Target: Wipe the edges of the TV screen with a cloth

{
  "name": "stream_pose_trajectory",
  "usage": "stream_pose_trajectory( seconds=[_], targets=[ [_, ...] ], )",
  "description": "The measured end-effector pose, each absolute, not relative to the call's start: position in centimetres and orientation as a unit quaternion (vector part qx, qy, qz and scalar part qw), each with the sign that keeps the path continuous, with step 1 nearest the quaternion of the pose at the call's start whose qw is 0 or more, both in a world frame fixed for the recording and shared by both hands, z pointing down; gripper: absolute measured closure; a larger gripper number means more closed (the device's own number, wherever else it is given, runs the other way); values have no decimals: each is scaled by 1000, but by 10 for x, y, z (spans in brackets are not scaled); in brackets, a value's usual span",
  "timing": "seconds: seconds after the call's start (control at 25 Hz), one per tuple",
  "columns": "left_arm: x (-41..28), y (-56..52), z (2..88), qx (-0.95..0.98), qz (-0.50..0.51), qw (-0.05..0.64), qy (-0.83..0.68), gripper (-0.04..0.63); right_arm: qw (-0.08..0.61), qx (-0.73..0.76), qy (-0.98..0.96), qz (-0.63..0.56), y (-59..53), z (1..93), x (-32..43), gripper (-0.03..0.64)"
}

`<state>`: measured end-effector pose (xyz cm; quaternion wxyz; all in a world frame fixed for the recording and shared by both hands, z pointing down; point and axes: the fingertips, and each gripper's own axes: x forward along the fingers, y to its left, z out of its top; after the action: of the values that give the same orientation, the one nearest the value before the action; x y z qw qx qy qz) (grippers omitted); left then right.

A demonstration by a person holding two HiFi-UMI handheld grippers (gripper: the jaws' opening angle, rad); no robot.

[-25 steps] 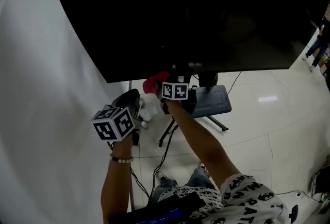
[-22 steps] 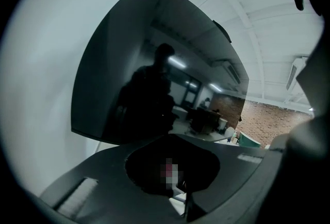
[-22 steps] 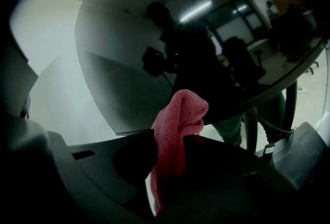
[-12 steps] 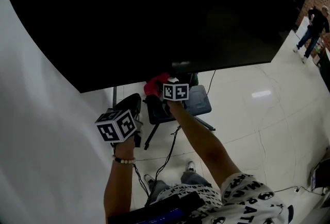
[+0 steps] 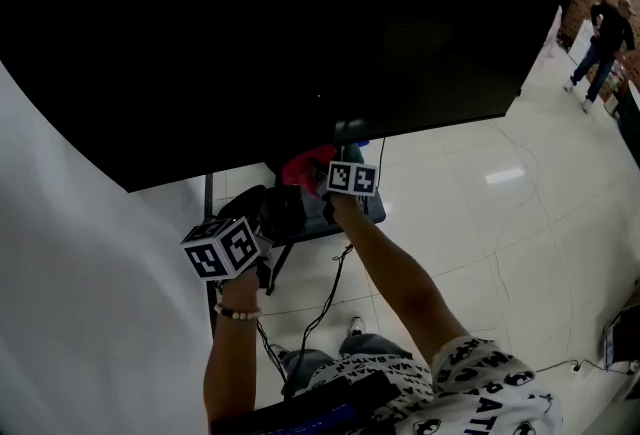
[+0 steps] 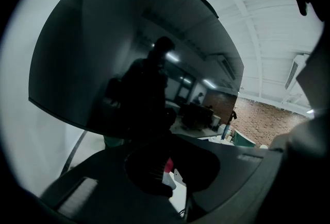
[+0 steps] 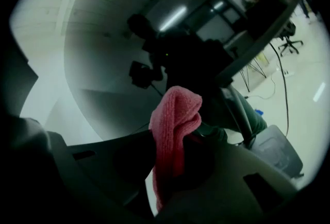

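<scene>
Counting the task items, you have one TV screen (image 5: 300,33), one cloth (image 5: 305,168) and two tools. Your right tool (image 7: 178,151) is clenched on the pink cloth. The right gripper view shows the fabric pinched between both jaws, its folded top standing above them and a tail hanging below. The head view places the cloth at the lower edge of the screen, near the middle of that edge; whether it presses on the bezel cannot be told. Your left tool (image 6: 167,166) sits lower and to the left, apart from the screen. Its jaws are drawn close with only a narrow slit between them and nothing gripped.

Below the screen, one dark stand shelf (image 5: 320,218) lies directly behind both tools, and one upright pole (image 5: 209,223) runs down at the left. One cable (image 5: 325,308) trails from the shelf to the tiled floor (image 5: 480,223). A white wall (image 5: 90,303) fills the left side. One person (image 5: 600,43) stands far off at the upper right.
</scene>
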<state>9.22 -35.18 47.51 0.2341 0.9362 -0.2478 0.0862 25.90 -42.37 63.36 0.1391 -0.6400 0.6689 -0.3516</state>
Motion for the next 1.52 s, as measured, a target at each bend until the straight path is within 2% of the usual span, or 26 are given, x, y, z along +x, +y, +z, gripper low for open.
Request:
stream_pose_trajectory(
  seconds=[0.2,0.44,0.64,0.96,1.52],
  targets=[
    [123,-344,469,940,94,232,-230,595,166,-655,626,-389,-404,645,318,549],
    [143,-339,465,950,101,222,-197,595,210,-648,603,-415,-401,649,338,549],
    [164,-325,468,958,110,209,-165,595,173,-680,605,-376,-386,644,363,549],
    [240,-302,493,957,124,222,-140,595,152,-703,594,-359,-355,661,441,549],
    [358,-241,502,951,121,234,-162,595,151,-698,606,-350,-275,648,563,549]
  ],
)
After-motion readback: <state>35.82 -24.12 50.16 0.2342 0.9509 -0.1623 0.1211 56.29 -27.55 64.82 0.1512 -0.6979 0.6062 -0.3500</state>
